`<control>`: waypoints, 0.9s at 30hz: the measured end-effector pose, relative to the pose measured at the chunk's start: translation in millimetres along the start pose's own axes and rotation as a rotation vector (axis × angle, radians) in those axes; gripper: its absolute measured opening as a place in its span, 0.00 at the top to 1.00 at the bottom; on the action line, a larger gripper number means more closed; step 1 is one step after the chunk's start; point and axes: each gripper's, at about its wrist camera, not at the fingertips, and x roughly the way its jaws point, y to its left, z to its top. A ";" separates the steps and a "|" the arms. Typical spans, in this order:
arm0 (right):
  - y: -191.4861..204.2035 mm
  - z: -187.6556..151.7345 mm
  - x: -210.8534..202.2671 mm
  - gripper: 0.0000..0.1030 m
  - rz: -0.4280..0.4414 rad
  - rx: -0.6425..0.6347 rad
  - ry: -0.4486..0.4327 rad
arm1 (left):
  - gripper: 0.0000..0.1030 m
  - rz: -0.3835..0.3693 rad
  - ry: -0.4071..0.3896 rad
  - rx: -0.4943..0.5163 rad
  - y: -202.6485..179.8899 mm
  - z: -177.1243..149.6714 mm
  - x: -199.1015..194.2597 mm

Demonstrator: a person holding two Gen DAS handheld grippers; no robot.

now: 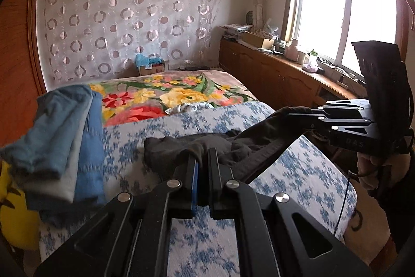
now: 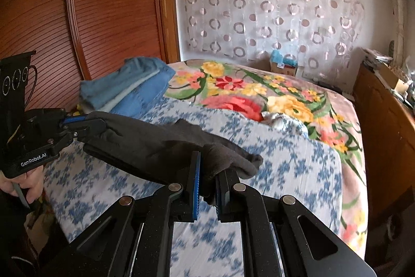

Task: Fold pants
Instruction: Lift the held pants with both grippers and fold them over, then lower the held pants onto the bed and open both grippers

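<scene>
Both tongs are clamping the dark pants (image 2: 155, 144): left tongs (image 1: 203, 160) and right tongs (image 2: 207, 173) are holding them stretched just above the bed (image 2: 298, 173) (already narrowed, seemingly); final folds and laying down are remaining.

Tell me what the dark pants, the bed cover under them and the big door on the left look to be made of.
Pants: soft matte knit, probably cotton jersey; they sag and bunch limply between the two grippers.
Bed cover: woven cloth printed with blue flowers, no sheen.
Door: reddish-brown wood or veneer, ribbed with fine horizontal lines, slightly glossy.
</scene>
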 end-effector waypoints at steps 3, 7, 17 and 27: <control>6.8 -19.2 -18.8 0.91 -0.003 0.003 0.011 | 0.94 -0.010 0.008 -0.007 -1.5 -15.0 -7.4; 21.5 -39.1 -32.7 0.91 -0.008 0.011 0.038 | 0.94 -0.018 0.027 -0.003 -9.7 -32.2 -13.5; 44.9 -77.4 -65.1 0.91 -0.005 0.060 0.067 | 0.94 -0.047 0.064 -0.013 -27.1 -77.5 -32.0; 60.3 -108.7 -88.1 0.91 0.002 0.101 0.055 | 0.94 -0.061 0.094 -0.028 -39.1 -113.4 -48.1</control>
